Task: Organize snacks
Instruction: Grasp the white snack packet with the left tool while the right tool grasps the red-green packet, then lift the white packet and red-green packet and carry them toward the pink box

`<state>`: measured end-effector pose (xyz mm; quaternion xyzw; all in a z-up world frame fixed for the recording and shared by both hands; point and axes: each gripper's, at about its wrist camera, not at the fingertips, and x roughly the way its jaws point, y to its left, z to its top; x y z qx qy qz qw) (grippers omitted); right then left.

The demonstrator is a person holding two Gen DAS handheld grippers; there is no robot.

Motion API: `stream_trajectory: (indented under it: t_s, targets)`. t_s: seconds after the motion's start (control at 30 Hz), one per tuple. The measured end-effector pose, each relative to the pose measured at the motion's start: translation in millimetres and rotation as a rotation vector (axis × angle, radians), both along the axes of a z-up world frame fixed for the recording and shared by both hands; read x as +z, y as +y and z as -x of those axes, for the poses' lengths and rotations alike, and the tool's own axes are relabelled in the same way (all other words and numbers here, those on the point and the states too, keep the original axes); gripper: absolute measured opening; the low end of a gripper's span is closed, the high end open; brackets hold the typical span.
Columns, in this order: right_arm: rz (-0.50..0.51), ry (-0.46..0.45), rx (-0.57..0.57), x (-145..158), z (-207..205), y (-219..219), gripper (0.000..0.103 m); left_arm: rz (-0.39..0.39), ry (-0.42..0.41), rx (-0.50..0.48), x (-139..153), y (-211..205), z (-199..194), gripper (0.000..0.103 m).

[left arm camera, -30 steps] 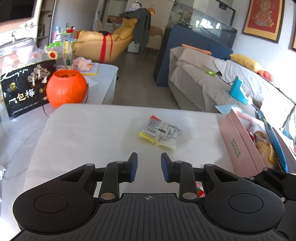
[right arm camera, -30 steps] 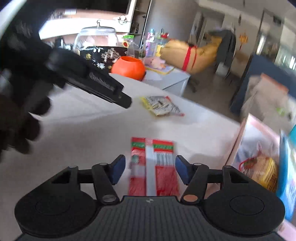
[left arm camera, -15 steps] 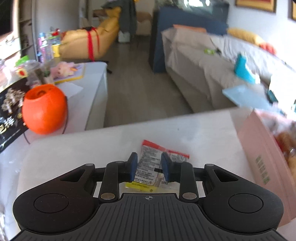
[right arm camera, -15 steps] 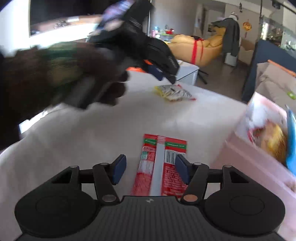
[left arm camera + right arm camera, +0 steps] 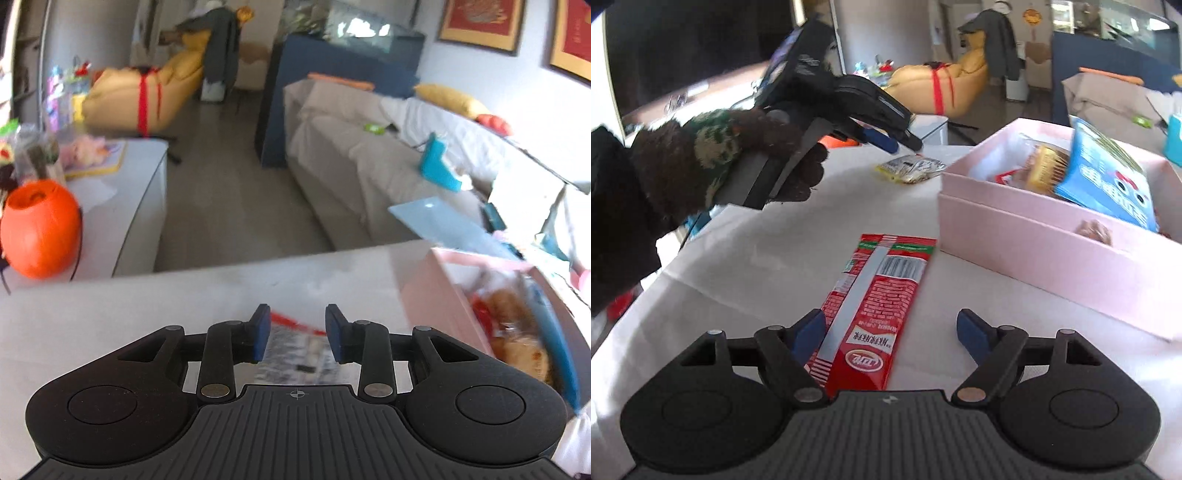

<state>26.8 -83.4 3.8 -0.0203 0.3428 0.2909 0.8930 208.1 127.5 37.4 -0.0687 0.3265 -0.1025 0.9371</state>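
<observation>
two loose snack packets lie on the white table (image 5: 746,258), both to the left of the pink box (image 5: 1027,258), which already holds other snacks. farthest left, the small yellow-edged packet (image 5: 910,168) sits beyond the box's far-left corner. the left gripper (image 5: 297,334) hovers over it with the packet between its blue pads; its jaws have just been opening a little and stand narrowly apart, and the blur hides whether they touch the film. it looks light, crinkly and slippery, so a pinch across its flat middle seems safest. nearer, just left of the box's front wall, the long red packet (image 5: 875,310) lies flat. the right gripper (image 5: 890,332) straddles its near end, its jaws having just opened wide, not pressing it. thin, floppy film like this will likely sag, so gripping across the width near mid-length should carry it steadily.
</observation>
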Motion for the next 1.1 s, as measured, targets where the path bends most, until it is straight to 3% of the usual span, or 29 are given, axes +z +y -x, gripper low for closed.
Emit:
stream_trajectory:
  t_s: [0.07,0.17,0.3,0.33,0.43,0.57,0.73,0.83,1.0,1.1]
  targets:
    - [-0.017,0.008,-0.01,0,-2,-4,0.079,-0.065,0.029,-0.042,-3,-13,0,0.036]
    - [-0.013,0.004,-0.011,-1,-4,-2,0.079,-0.225,0.055,-0.11,-15,-40,1,0.038]
    - [-0.011,0.002,-0.012,0,-4,-1,0.079,-0.329,0.038,-0.194,-24,-62,6,0.07]
    - [-0.014,0.003,-0.012,0,-6,-1,0.079,-0.338,0.042,-0.212,-25,-65,6,0.073]
    - [-0.018,0.005,-0.009,0,-5,-1,0.08,-0.324,0.042,-0.206,-23,-65,5,0.073]
    - [-0.022,0.007,-0.003,0,-6,-2,0.083,-0.347,0.05,-0.088,-26,-53,-6,0.07]
    - [-0.025,0.009,0.005,0,-6,-1,0.085,-0.193,0.128,-0.028,-29,-29,-20,0.071]
    - [-0.024,0.01,0.008,0,-6,-1,0.086,-0.222,0.141,-0.045,-28,-31,-19,0.068]
    - [-0.014,0.01,0.019,-1,-7,1,0.09,-0.149,0.18,-0.074,-22,-24,15,0.062]
    - [0.024,0.012,0.054,-1,-8,8,0.098,-0.178,0.178,-0.036,-22,-16,57,0.062]
